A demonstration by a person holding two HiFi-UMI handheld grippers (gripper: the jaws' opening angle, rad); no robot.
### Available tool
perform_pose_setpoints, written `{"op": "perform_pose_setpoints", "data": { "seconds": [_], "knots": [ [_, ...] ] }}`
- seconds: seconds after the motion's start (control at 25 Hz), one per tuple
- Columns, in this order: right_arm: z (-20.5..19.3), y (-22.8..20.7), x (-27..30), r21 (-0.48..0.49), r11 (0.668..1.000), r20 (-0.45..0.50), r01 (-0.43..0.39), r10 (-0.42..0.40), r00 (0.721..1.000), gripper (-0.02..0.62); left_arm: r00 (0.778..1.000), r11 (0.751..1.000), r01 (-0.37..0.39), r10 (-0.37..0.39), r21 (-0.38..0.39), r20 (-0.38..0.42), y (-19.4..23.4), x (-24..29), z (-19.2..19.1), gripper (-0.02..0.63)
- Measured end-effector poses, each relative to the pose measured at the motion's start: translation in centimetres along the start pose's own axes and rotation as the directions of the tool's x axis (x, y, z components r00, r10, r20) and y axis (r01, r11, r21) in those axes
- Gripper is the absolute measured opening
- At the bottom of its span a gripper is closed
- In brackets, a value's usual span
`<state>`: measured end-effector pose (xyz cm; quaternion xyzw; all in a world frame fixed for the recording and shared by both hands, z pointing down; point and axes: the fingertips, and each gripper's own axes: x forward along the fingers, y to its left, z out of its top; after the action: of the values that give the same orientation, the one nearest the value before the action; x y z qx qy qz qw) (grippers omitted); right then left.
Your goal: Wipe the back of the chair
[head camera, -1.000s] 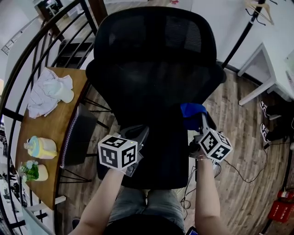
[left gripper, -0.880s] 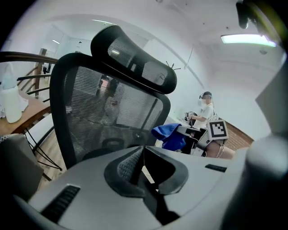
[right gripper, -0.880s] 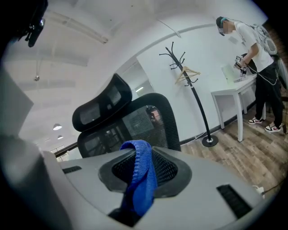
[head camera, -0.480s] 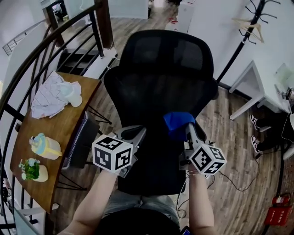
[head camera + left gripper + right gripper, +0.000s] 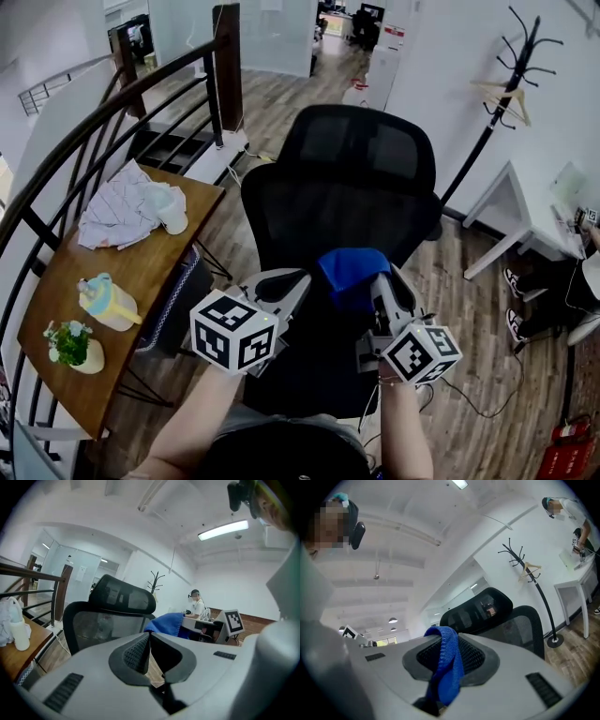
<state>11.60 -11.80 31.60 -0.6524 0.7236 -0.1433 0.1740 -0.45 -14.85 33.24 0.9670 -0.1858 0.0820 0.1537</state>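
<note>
Blue cloth [image 5: 349, 265] has shifted leftward across the chair back [image 5: 328, 206], clamped by jaws of the right gripper [image 5: 377, 279]; left gripper [image 5: 292, 279] jaws together, empty. Mid-wipe, seemingly; next stroke needs firm contact

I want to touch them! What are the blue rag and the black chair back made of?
The blue rag looks like soft knitted or terry cloth: ribbed loops along its edge, drooping limply. The chair back looks like black mesh, since you can see through it; its matte rim is probably plastic.
</note>
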Motion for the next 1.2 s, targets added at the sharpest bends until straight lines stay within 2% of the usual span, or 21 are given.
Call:
{"op": "perform_pose_setpoints", "data": {
  "seconds": [0.28,0.4,0.48,0.6,1.04,1.2],
  "knots": [
    [1.0,4.2,-0.4,-0.042,0.997,0.040,-0.069,0.071,0.997,0.092,0.999,1.000,0.011,-0.012,0.023,0.053,-0.7,-1.5,1.3,0.021],
    [2.0,5.2,-1.0,-0.053,0.995,0.077,-0.080,0.083,0.994,0.092,0.995,0.999,0.034,-0.035,0.006,0.095,-1.7,-1.8,2.2,0.021],
    [2.2,5.4,-1.2,-0.061,0.995,0.079,-0.082,0.087,0.993,0.092,0.993,0.999,0.043,-0.045,0.022,0.109,-2.2,-1.9,2.6,0.021],
    [2.2,5.7,-1.3,-0.053,0.995,0.073,-0.090,0.094,0.993,0.091,0.994,0.998,0.044,-0.049,0.048,0.095,-2.5,-1.9,2.4,0.021],
    [1.1,4.7,-0.9,-0.068,0.994,0.035,-0.086,0.089,0.995,0.091,0.998,0.998,0.017,-0.021,0.060,0.060,-2.1,-1.0,1.6,0.021],
    [0.7,4.3,-0.6,-0.070,0.994,0.013,-0.082,0.083,0.996,0.091,0.998,0.999,0.016,-0.018,0.041,0.057,-1.8,-0.6,1.5,0.021]
  ]
}}
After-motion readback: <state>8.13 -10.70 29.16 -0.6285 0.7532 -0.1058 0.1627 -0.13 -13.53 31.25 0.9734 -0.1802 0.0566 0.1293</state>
